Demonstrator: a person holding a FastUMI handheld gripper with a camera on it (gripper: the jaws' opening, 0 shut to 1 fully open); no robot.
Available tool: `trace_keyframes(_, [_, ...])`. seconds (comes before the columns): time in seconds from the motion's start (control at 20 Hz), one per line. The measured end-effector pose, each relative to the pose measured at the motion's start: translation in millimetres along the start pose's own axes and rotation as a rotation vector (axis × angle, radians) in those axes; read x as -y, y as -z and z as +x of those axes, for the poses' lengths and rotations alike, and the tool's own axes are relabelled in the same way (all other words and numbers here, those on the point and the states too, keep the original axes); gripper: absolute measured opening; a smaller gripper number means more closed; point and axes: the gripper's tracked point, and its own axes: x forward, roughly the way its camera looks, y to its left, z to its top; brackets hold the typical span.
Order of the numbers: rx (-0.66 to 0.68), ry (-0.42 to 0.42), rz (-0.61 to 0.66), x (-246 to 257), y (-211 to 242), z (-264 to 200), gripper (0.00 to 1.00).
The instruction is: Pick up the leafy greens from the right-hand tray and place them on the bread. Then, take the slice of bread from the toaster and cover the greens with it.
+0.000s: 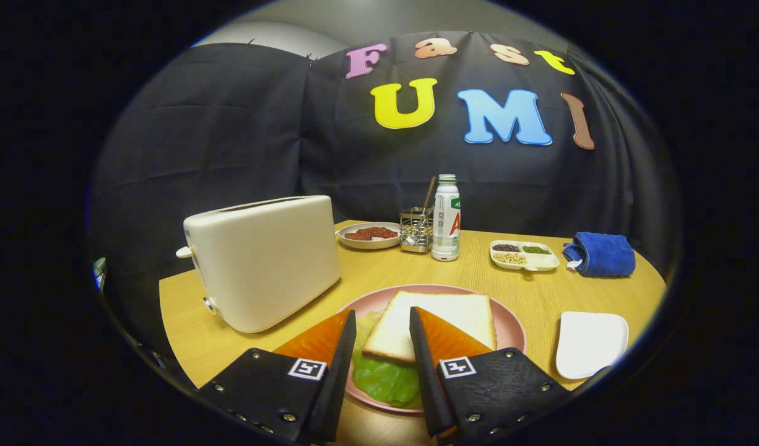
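Now bread slice [438,323] flat atop greens [386,379]; gripper [382,328] fingers apart.

A staged recording booth dressed as a breakfast corner is shown, not a real kitchen. A black cloth wall [231,136] is hung behind a small wooden surface [528,291], with a plain grey room wall seen above it. Kitchen things are laid out as props: a toaster [262,260], a pink plate [509,328] with bread [441,319], a bottle [446,217], a cutlery holder [416,229] and small dishes.
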Motion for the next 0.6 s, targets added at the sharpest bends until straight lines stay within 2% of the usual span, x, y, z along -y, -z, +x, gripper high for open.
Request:
trace_keyframes(0.3, [-0.023, -0.009, 0.035, 6.4, -4.0, 1.6, 0.52])
trace_keyframes(0.6, [0.07, 0.019, -0.005, 44.4, -71.9, -18.0, 0.52])
